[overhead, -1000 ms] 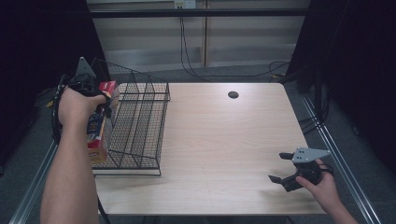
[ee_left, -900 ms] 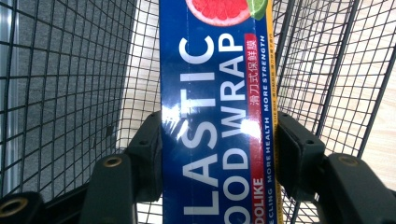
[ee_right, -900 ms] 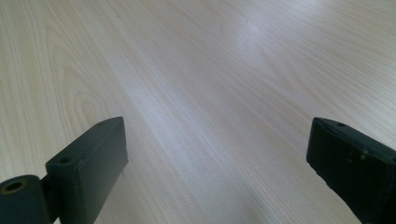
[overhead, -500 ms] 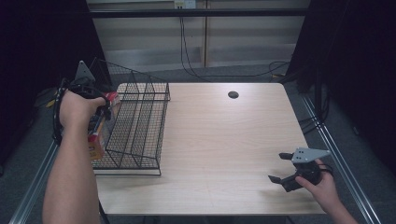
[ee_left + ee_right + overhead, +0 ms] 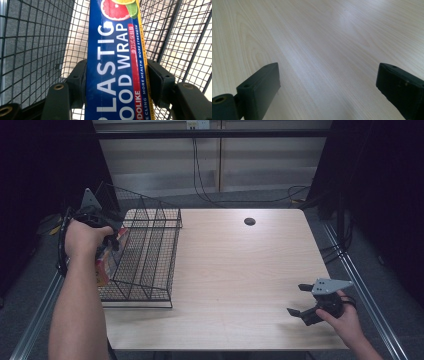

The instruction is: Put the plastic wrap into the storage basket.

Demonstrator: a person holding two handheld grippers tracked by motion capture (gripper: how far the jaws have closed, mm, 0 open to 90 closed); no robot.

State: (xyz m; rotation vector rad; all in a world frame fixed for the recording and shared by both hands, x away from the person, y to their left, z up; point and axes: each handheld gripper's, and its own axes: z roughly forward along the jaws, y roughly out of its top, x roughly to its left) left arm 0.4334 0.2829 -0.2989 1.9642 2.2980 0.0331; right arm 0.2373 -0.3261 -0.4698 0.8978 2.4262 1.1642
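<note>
My left gripper (image 5: 113, 82) is clamped on the long sides of a plastic wrap box (image 5: 117, 62), holding it lengthwise so it slides into the wire basket (image 5: 145, 255) — mesh sits on both sides of the jaws and ahead of them. The box is blue with white lettering, a red strip and citrus fruit at the far end. My right gripper (image 5: 306, 301) waits spread wide above bare table (image 5: 317, 37), well apart from the basket — holding nothing.
</note>
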